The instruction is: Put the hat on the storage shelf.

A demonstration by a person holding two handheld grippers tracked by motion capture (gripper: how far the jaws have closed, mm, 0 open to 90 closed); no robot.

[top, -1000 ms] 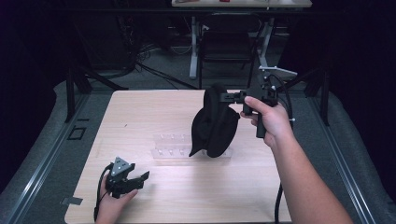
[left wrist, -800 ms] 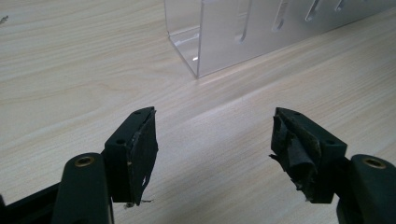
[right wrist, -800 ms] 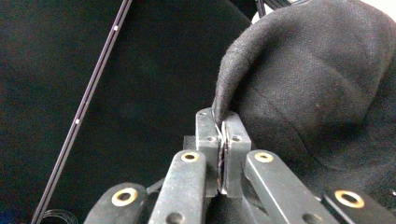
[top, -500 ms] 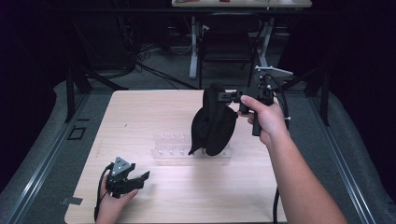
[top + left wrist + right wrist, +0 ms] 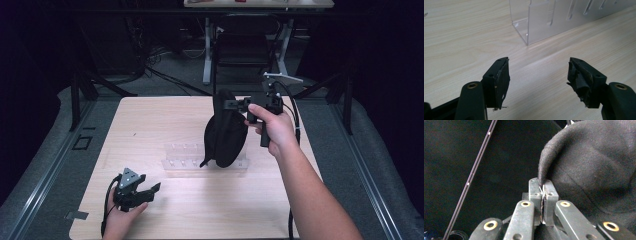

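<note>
Black cloth, a soft dark hat (image 5: 226, 134) by the look of it, hangs from the right gripper (image 5: 239, 105) above the middle of the wooden table (image 5: 165, 117). In the right gripper view the jaws are pressed tight together on a thin edge of the hat (image 5: 594, 167), whose body bulges up and to the right of them. Seen from the high view, the hat's lower end dangles right over a clear plastic rack (image 5: 182, 157) on the table; whether the two touch I cannot tell. The left gripper (image 5: 150, 190) rests low near the table's front left corner, well apart from the hat. Its jaws stand wide with nothing between them, though they have just been closing a little. The left gripper view has the rack's (image 5: 554, 20) near corner just ahead.
</note>
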